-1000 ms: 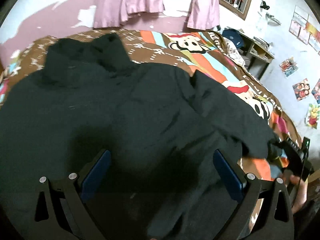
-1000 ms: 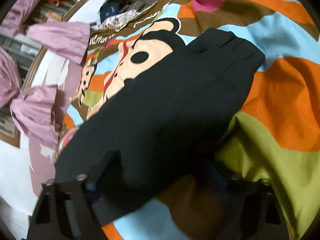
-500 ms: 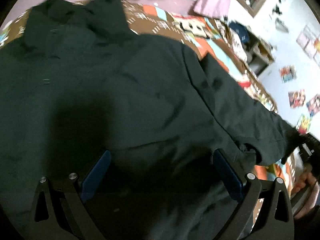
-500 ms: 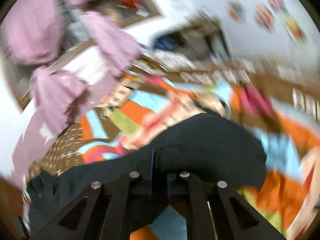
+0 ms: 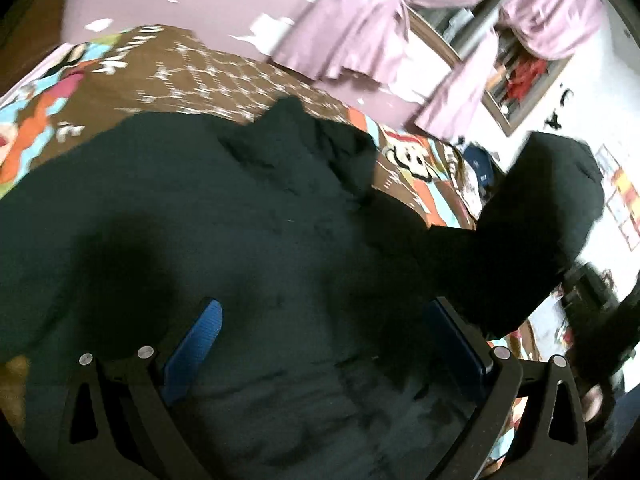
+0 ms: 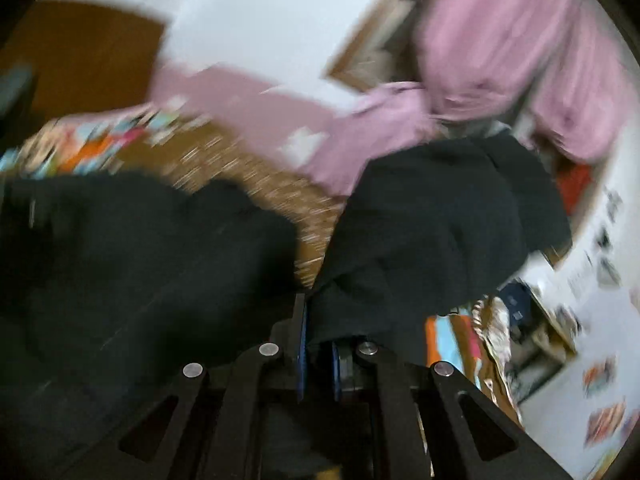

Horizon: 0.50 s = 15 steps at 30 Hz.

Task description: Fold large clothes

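Left gripper (image 5: 324, 344): blue-padded fingers (image 5: 196, 344) spread wide, nothing between them but the body of the black jacket (image 5: 224, 232) lying flat below and ahead on the patterned bedspread (image 5: 168, 68). Right gripper (image 6: 318, 344): fingers pinched narrow on the jacket sleeve (image 6: 432, 224), cloth bunched between the pads and rising ahead of the tips, lifted off the bed. Beyond the fingertips, pink curtains (image 6: 500, 52) on the far wall. Both views blurred.

Both wrist views close above the black garment (image 5: 248, 240), facing the curtains (image 6: 500, 60).
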Available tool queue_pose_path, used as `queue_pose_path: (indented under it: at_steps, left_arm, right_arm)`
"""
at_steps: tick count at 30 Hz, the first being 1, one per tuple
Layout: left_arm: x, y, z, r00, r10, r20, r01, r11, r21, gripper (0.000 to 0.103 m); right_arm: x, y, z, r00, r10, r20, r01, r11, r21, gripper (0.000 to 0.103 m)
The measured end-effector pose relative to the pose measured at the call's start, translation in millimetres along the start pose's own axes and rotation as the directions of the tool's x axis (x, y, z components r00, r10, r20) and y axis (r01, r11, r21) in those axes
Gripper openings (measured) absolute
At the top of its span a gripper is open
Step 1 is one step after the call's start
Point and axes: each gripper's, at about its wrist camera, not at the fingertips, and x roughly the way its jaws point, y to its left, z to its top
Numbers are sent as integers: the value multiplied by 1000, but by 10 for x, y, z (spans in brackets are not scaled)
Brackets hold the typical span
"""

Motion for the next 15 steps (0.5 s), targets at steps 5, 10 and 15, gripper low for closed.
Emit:
queue_pose_path:
  at_steps: [5, 10, 15]
  left_arm:
    - [-276, 385, -131, 998, -52, 21, 54, 994, -91, 100]
    - [-294, 590, -264, 990, -143, 6, 142, 978, -153, 100]
    - [-93, 596, -137, 975, -208, -74, 192, 966, -175, 100]
  right_arm:
    - [429, 553, -190, 973, 149, -179, -154, 988, -12, 54]
    - [485, 632, -581, 925, 298, -238, -267, 951, 153, 66]
    - [221, 486, -828, 932, 314, -183, -251, 921, 298, 86]
